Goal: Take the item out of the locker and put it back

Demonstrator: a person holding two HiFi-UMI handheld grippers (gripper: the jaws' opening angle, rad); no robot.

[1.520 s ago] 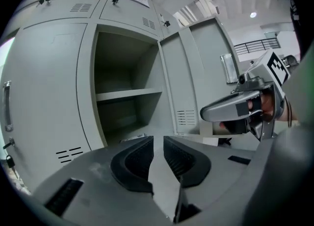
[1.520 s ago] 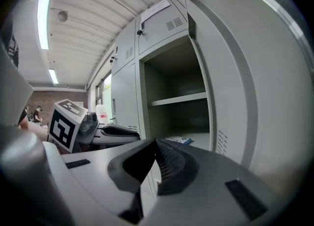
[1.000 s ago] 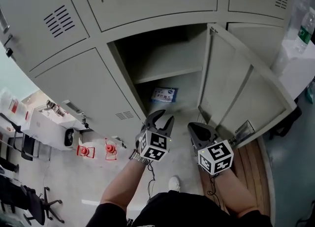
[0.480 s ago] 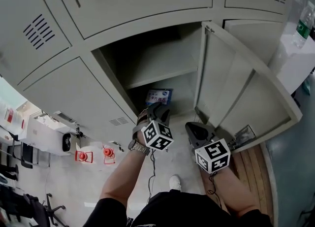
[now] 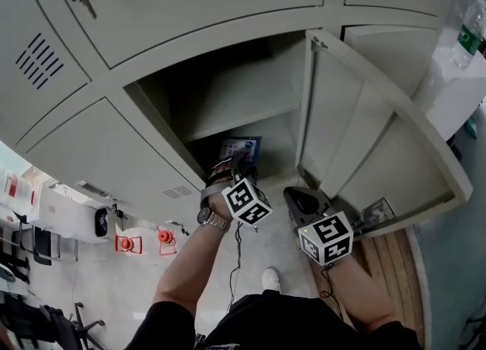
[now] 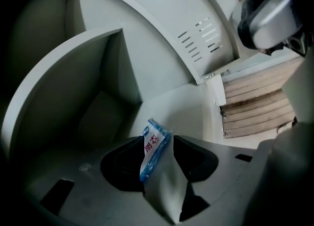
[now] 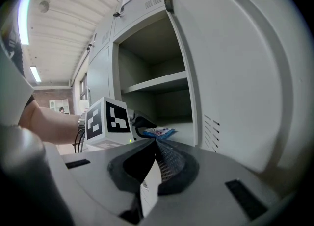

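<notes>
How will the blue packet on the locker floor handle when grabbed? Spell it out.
Probably floppy: the blue packet looks like a thin plastic pouch. Likely light, as it lies flat and slim on the locker floor. Its film may be slick, so a push should slide it, not tip it.

The only legible writing is on the blue packet (image 6: 153,147) lying in the open locker (image 5: 250,98). In the left gripper view its white label bears two red Chinese characters, one above the other. They appear to read 雨衣, though the print is small and tilted. A round blue emblem sits above them, too small to read. In the head view the same packet shows only a blur of blue and white. The left cube (image 5: 247,202) and the right cube (image 5: 326,238) carry black-and-white square marker patterns, without letters or numbers. The bottle (image 5: 465,43) at the right edge has a green label whose print cannot be made out.
</notes>
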